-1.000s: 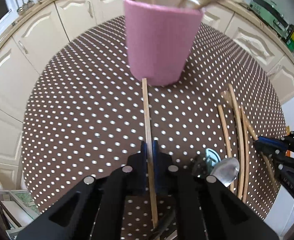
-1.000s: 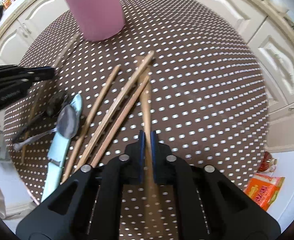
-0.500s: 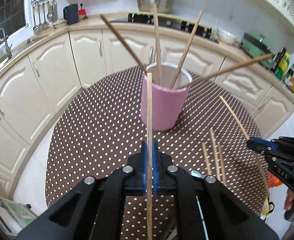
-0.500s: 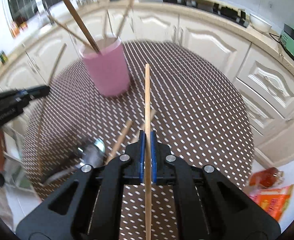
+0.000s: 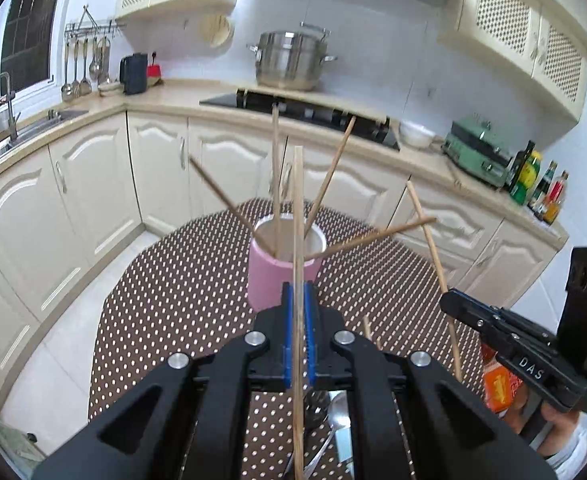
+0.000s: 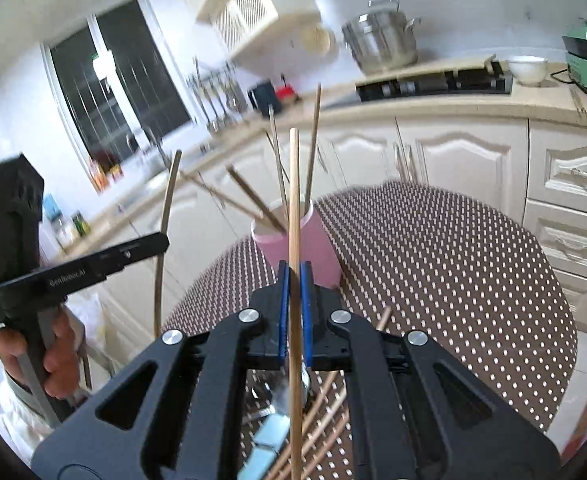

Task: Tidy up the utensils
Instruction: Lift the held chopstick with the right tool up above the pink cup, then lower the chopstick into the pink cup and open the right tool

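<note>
Bench (image 5: 181,292) with the brown dotted cover carries everything you are sorting, and it tells you the job is roughly half done. Toward its far side stands the pink cup (image 5: 271,282), and four chopsticks (image 5: 276,176) already lean out of its mouth at loose angles, so that part is finished.

Near you, the leftovers lie on the bench under your grippers: a metal spoon (image 5: 339,420), a pale blue utensil (image 6: 263,450) whose kind you cannot make out, and a few loose chopsticks (image 6: 325,420) lying side by side. These have yet to go anywhere.

Your left gripper (image 5: 298,334) is clamped tight on a single chopstick (image 5: 297,208), which stands nearly upright in front of the cup. Your right gripper (image 6: 293,312) is likewise closed hard on its own chopstick (image 6: 293,200), also pointing up, with the cup just beyond it. Neither stick is in the cup yet; both seem to be on their way there.

By my reckoning you drop these two in next, then return for the sticks, spoon and blue piece.
</note>
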Demonstrator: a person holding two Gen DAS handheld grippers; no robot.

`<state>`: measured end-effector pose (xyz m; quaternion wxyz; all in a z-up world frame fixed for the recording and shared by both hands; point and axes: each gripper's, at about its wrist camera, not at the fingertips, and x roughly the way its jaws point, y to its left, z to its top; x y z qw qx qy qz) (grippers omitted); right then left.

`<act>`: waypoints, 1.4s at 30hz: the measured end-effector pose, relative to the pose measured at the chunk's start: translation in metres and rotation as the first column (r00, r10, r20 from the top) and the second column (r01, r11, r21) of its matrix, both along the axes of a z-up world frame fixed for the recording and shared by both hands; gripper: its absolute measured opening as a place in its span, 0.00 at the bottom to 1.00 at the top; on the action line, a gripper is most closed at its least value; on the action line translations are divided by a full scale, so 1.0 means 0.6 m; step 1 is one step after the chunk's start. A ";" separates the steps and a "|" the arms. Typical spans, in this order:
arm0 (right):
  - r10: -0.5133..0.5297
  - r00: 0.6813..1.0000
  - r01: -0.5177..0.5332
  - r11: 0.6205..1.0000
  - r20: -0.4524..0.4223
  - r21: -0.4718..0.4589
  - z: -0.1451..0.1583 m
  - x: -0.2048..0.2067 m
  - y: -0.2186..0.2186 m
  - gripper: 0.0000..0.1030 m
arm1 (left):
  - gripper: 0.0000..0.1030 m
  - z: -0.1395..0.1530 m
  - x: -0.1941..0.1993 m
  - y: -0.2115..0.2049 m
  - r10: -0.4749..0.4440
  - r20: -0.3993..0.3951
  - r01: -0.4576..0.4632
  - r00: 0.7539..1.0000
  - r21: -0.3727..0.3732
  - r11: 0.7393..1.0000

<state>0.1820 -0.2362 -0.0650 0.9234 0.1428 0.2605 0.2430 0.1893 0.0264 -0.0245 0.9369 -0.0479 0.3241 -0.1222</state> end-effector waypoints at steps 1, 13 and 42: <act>-0.014 1.000 0.014 1.000 0.019 0.012 0.005 -0.002 -0.001 0.06 | 0.05 0.007 0.001 0.000 -0.003 0.014 0.003 1.000 -0.011 1.000; -0.130 0.961 0.100 0.987 0.245 0.128 0.041 0.050 -0.016 0.06 | 0.05 0.069 0.022 -0.019 0.018 0.225 0.001 0.974 -0.085 0.996; -0.020 0.894 -0.074 0.979 0.447 0.192 0.023 0.243 0.068 0.06 | 0.05 0.067 0.154 -0.047 0.139 0.541 -0.101 0.830 -0.101 0.990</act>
